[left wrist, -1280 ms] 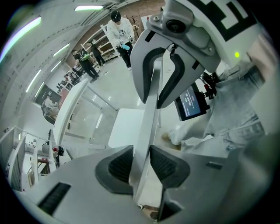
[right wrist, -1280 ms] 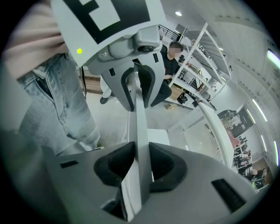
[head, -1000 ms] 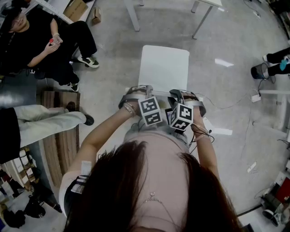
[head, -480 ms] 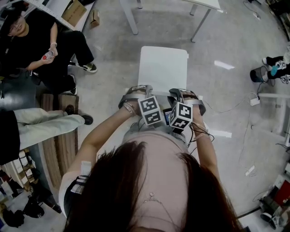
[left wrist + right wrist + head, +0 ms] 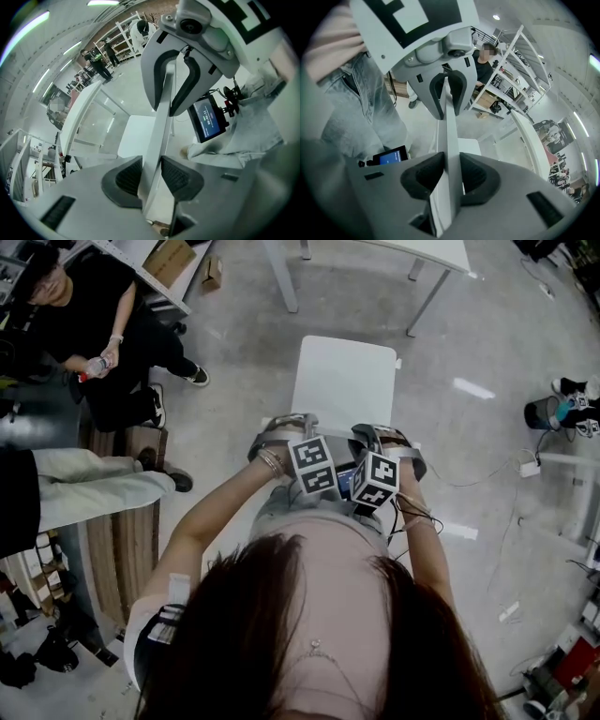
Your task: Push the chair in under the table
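Head view: at 10 o'clock a person in black (image 5: 94,324) sits by the shelves. The left tool (image 5: 284,423) is clenched on the back of the chair (image 5: 345,381), near the back's left end. In the left gripper view the white back stands between its pads (image 5: 129,178), both pressing on it. The chair's seat lies at 12 o'clock from the tools, apart from the surface (image 5: 427,247) at 1 o'clock and not yet under it. The right tool (image 5: 382,435) grasps the back's right end, and the right gripper view shows its pads (image 5: 424,180) tight on the slab.
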The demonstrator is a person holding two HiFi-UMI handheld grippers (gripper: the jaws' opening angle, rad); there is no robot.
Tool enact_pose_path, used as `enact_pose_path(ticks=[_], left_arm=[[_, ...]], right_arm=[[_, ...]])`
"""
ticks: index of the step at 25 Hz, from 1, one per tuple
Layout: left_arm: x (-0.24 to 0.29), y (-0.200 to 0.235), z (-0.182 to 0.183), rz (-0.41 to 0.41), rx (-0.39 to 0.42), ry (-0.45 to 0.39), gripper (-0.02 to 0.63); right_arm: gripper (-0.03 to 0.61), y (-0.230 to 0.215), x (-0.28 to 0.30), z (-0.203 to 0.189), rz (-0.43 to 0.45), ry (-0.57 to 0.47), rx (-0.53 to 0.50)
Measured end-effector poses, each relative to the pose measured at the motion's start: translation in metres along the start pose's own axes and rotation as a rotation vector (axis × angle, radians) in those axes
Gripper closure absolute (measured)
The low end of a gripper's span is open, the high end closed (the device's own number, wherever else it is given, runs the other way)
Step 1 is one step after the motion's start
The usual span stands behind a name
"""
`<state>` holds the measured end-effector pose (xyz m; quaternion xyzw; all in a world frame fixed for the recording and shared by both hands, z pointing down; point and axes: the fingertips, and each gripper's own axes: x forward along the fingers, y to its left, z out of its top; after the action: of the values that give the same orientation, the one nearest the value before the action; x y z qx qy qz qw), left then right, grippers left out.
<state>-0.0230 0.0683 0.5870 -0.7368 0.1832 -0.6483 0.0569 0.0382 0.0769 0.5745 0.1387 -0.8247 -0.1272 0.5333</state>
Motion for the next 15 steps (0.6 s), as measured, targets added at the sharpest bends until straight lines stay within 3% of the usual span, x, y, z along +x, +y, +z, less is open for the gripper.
enact_pose_path(ticks=[15], left_arm=[[0.015,0.037,0.002,0.003,-0.003,-0.007,0.483]], right_arm=[[0.463,-0.036,0.017,0.002,0.007,-0.009,0.006]])
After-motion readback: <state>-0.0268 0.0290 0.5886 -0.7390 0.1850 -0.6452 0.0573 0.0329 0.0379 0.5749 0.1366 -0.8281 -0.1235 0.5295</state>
